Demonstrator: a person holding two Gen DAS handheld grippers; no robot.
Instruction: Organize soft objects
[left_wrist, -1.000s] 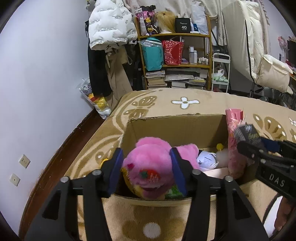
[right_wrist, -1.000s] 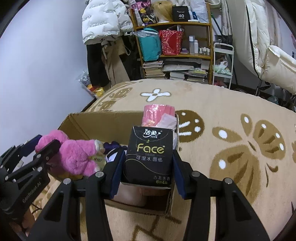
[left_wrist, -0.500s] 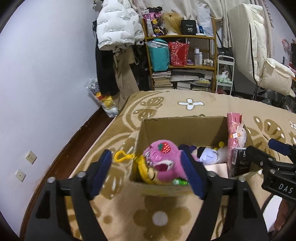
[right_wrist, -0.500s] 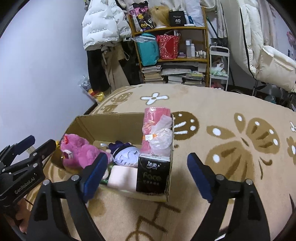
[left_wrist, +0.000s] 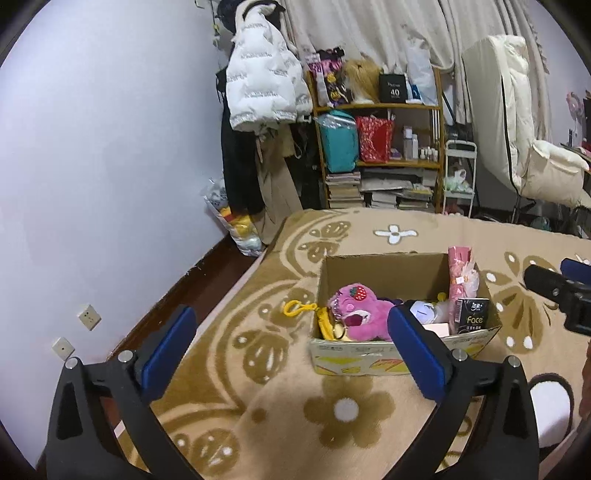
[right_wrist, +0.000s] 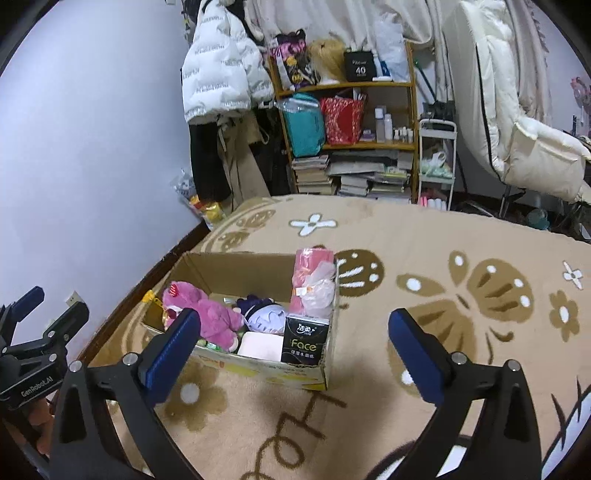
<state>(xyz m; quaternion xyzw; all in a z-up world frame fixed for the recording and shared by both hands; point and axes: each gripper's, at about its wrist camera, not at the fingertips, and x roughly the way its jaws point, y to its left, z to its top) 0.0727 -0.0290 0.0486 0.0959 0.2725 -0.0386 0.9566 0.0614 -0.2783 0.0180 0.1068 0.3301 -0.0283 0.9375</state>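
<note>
Now, left gripper (left_wrist: 291, 328): its jaws have just been opening and are standing wide apart with nothing between the pads — the blue fingers (left_wrist: 168, 339) are framing the blanket and the box's near left corner.
Right gripper (right_wrist: 291, 334): likewise just been opening, jaws spread wide and gripping nothing; the box is showing at about 11 o'clock between its fingers.
Cardboard box (left_wrist: 354, 360): sitting open-topped on the tan flowered blanket (right_wrist: 424, 236), holding all the soft things.
Pink plush toy (left_wrist: 356, 314): lying in the box's left end, face up, strawberry patch at its 12 o'clock.
Yellow clip (left_wrist: 295, 307): hanging over the box's left wall at the plush's 9 o'clock.
Black tissue pack (right_wrist: 304, 341): standing upright in the near right corner — touching the box's front wall.
Pink packet (right_wrist: 312, 280): standing upright at the tissue pack's 12 o'clock, against the right wall.
Purple-and-white plush (right_wrist: 264, 315): lying mid-box, between the pink toy and the packet.
Pale pink pack (right_wrist: 258, 345): lying flat at the tissue pack's 9 o'clock.
</note>
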